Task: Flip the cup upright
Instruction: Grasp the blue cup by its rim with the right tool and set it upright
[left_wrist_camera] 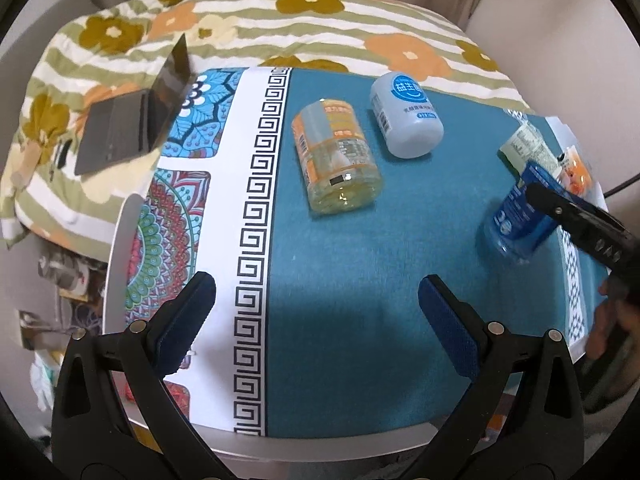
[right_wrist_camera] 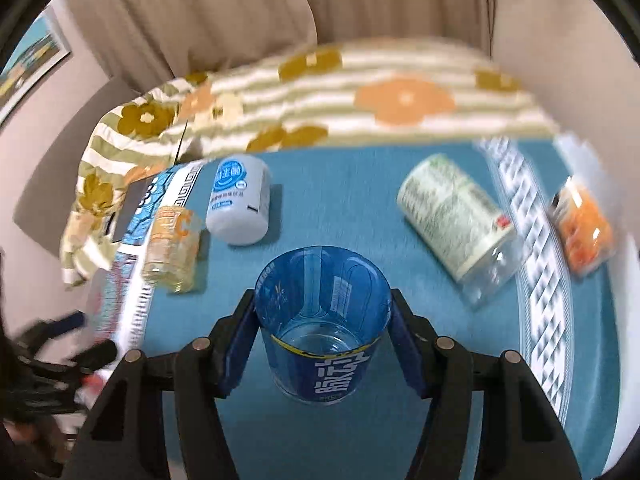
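A clear cup with a blue printed sleeve (right_wrist_camera: 322, 320) sits between the fingers of my right gripper (right_wrist_camera: 322, 312), which is shut on its sides. Its open mouth faces away from the camera and its base is near me. In the left wrist view the same blue cup (left_wrist_camera: 520, 216) is tilted, base toward the table, with the right gripper (left_wrist_camera: 560, 210) across it. My left gripper (left_wrist_camera: 316, 300) is open and empty above the teal cloth.
Lying on the teal tablecloth (left_wrist_camera: 360, 260) are a yellow-orange cup (left_wrist_camera: 340, 156), a white-blue cup (left_wrist_camera: 406, 114), a green-white cup (right_wrist_camera: 456, 220) and an orange cup (right_wrist_camera: 584, 228). A laptop (left_wrist_camera: 136, 116) lies on the flowered quilt behind. The table edge curves near me.
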Motion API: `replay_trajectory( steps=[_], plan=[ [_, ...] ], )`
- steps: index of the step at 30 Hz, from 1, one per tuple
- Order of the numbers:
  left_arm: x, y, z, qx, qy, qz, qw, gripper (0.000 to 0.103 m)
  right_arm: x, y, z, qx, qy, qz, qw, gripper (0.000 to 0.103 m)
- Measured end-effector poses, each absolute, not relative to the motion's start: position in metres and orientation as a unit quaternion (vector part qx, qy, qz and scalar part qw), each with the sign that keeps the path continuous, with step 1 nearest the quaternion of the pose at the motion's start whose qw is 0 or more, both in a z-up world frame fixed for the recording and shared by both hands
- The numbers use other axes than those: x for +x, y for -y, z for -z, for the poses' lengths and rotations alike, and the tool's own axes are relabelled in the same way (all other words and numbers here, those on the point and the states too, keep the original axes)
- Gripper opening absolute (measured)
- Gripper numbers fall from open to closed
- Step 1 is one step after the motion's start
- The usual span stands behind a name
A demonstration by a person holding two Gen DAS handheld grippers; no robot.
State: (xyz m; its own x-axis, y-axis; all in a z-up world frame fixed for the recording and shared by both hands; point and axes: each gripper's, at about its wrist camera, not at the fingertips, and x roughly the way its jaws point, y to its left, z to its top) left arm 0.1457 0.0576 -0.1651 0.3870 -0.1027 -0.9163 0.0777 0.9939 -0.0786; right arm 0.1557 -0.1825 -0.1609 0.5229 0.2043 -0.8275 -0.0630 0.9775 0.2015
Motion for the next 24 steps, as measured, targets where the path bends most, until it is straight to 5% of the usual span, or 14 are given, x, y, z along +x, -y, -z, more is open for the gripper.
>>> replay_trajectory(
  steps=[9, 24],
  plan=[
    [0.133, -0.062, 0.172, -0.013, -0.551, 0.043, 0.834, 0.103, 0.131, 0.165, 0.173, -0.002, -0.406, -0.070, 0.911, 0.058],
    [0.110, -0.067, 0.172, -0.026, -0.551, 0.031, 0.833, 0.103, 0.102, 0.162, 0.180, -0.022, -0.402, -0.083, 0.911, 0.057]
  ],
)
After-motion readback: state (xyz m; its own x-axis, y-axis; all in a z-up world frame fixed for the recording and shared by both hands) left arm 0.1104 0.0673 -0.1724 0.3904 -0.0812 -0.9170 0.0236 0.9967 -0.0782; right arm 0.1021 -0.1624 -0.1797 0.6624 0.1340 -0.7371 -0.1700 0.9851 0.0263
